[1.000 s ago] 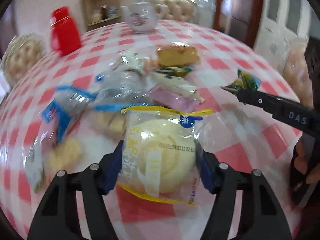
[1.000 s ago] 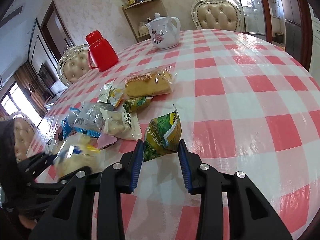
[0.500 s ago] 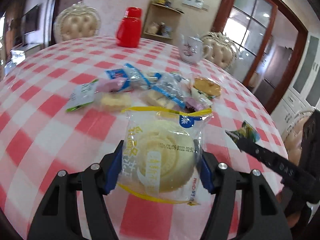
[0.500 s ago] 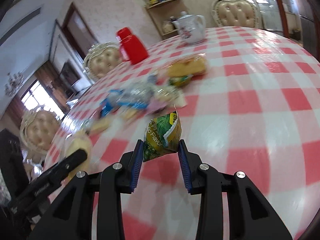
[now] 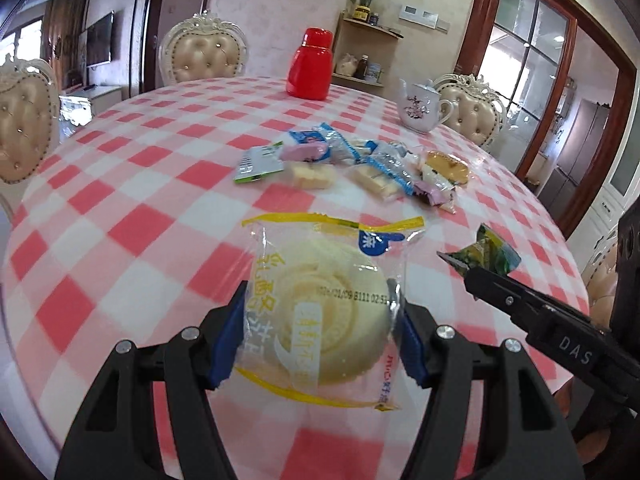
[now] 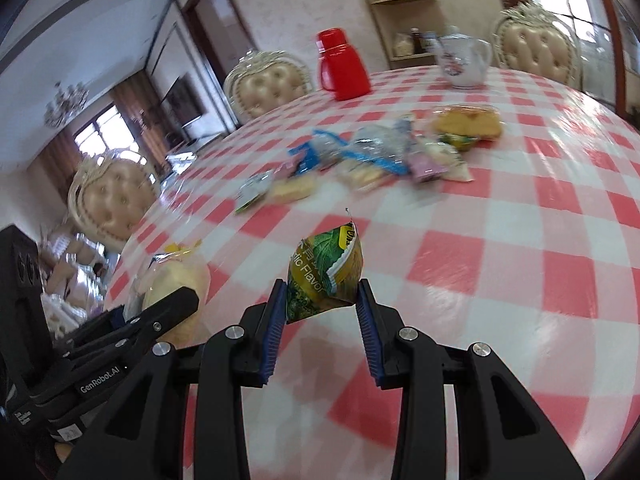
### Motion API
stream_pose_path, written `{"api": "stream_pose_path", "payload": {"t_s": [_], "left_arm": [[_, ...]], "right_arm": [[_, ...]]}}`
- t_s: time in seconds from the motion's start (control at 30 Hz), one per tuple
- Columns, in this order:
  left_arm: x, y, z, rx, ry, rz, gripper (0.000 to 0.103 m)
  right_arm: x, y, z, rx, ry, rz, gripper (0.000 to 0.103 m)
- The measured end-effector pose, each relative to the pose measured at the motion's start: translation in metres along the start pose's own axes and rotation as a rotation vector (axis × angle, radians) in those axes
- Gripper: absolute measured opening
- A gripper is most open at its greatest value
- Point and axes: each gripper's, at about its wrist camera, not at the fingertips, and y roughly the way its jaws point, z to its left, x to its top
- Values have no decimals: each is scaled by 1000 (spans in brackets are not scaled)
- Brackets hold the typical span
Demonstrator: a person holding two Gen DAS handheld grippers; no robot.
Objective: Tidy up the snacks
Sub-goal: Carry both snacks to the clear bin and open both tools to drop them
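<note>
While I watch both wrist feeds, my left gripper (image 5: 320, 336) has its blue-padded fingers (image 5: 226, 336) spread about as wide as the round pale-yellow bun in a clear plastic wrapper (image 5: 324, 312), pinching it on both sides and holding it above the red-and-white checked desk (image 5: 120, 216). My right gripper (image 6: 322, 304) has its fingers (image 6: 276, 320) much closer together, clamped on a small green-and-yellow foil snack packet (image 6: 326, 276) that stands upright between the pads, also held clear of the desk. In the left view that packet pokes out past the right gripper's black tip at the right edge; in the right view the bun shows at lower left beside the left gripper.

Farther across the desk lies a loose cluster of wrapped snacks (image 5: 352, 168): blue-and-clear packets, pale biscuits, pink wrappers and a golden cake slice in clear film (image 5: 446, 166). Beyond them stand a red plastic jug (image 5: 310, 64) and a white floral teapot (image 5: 420, 108). Cream tufted chairs (image 5: 204, 54) ring the desk, with a corner shelf (image 5: 368, 48) and flowers behind.
</note>
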Motion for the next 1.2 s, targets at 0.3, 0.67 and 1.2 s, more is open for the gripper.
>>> {"api": "stream_pose_path", "payload": {"t_s": [0.3, 0.67, 1.2], "left_arm": [[-21, -31, 31, 83, 0, 10, 65], [-35, -72, 68, 129, -28, -11, 65], [-60, -134, 179, 316, -98, -2, 65]], "right_arm": [[-17, 1, 50, 39, -118, 30, 35], [-39, 3, 114, 118, -258, 67, 35], [-92, 8, 252, 327, -556, 159, 36]]}}
